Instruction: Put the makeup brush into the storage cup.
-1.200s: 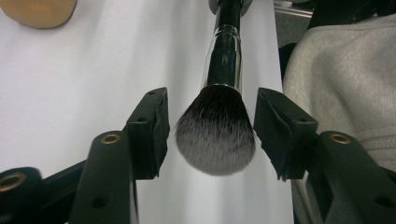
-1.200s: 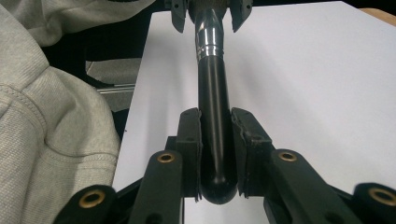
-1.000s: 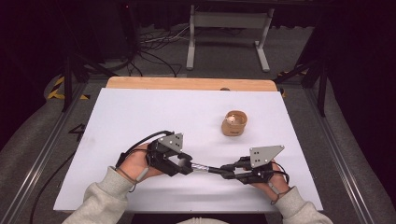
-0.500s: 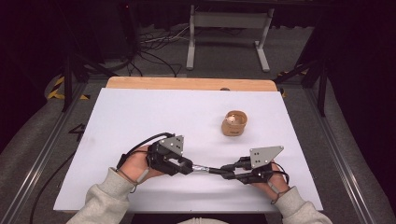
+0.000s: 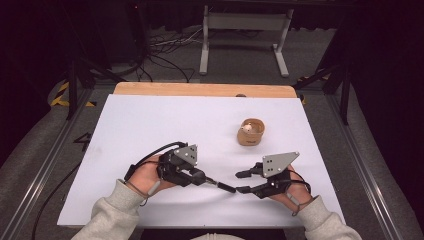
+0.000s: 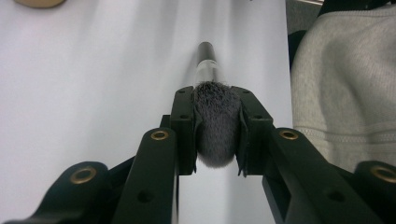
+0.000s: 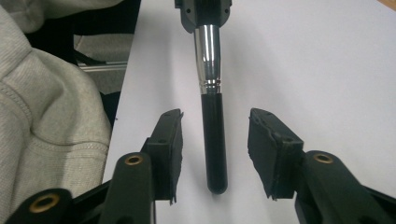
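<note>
left claw [image 6: 217, 135] is clamping the brush [image 7: 212, 112] by its bristles | handle is pointing straight into the right claw [image 7: 215, 154], sitting between its spread-apart jaws | right hand's nearest

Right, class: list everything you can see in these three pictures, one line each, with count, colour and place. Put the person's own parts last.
Makeup brush: one, black handle, silver ferrule, grey bristles; held level just above the near middle of the table, bristle end clamped in the left gripper, handle lying between the right gripper's open jaws.
Small round container: one, tan, something pale inside; right of centre.
Table: one, white sheet on a wooden top that shows along the far edge.
Metal frame: one, grey, on the floor behind the table.
Cables: several, black, on the floor at the far left.
Left gripper: one, black, shut on the bristles.
Right gripper: one, black, open.
Sleeves: two, light grey, near edge.
</note>
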